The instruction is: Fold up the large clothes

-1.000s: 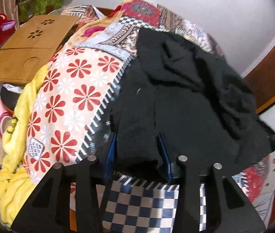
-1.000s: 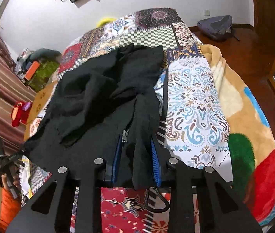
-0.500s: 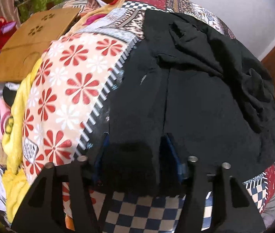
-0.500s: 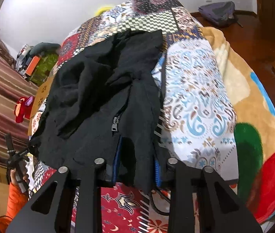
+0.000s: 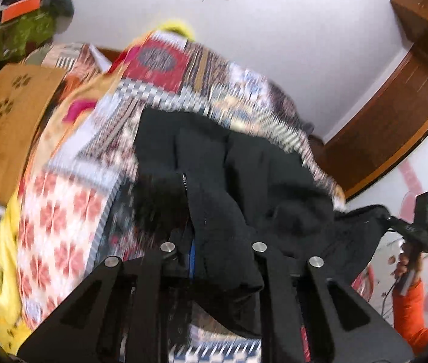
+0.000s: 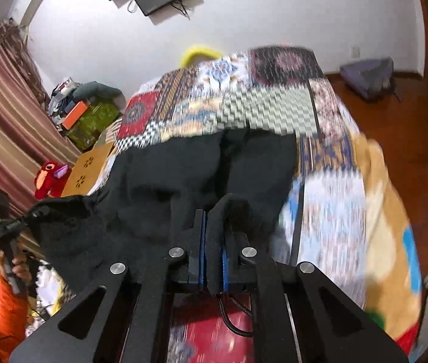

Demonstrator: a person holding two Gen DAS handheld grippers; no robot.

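A black zip jacket (image 5: 244, 166) lies spread on a patchwork quilt (image 5: 63, 211), its near hem raised off the bed. My left gripper (image 5: 217, 251) has a bunched fold of that hem between its jaws, which are closing on it. In the right wrist view the jacket (image 6: 168, 166) stretches away from me, and my right gripper (image 6: 214, 236) is shut on a thin fold of the hem between its blue pads. Each view shows the other gripper at its edge, in a hand with an orange sleeve (image 5: 410, 311), holding the lifted hem taut.
A wooden lap tray (image 5: 5, 115) and a yellow blanket (image 5: 5, 242) lie left of the bed. A red plush toy (image 6: 50, 178) and a green box (image 6: 93, 124) sit by the striped curtain. A grey bag (image 6: 368, 75) rests on the wooden floor, right.
Both grippers have closed on the jacket's near hem and risen, lifting it off the quilt. The views have tipped upward, and the hem now hangs stretched between the two grippers.
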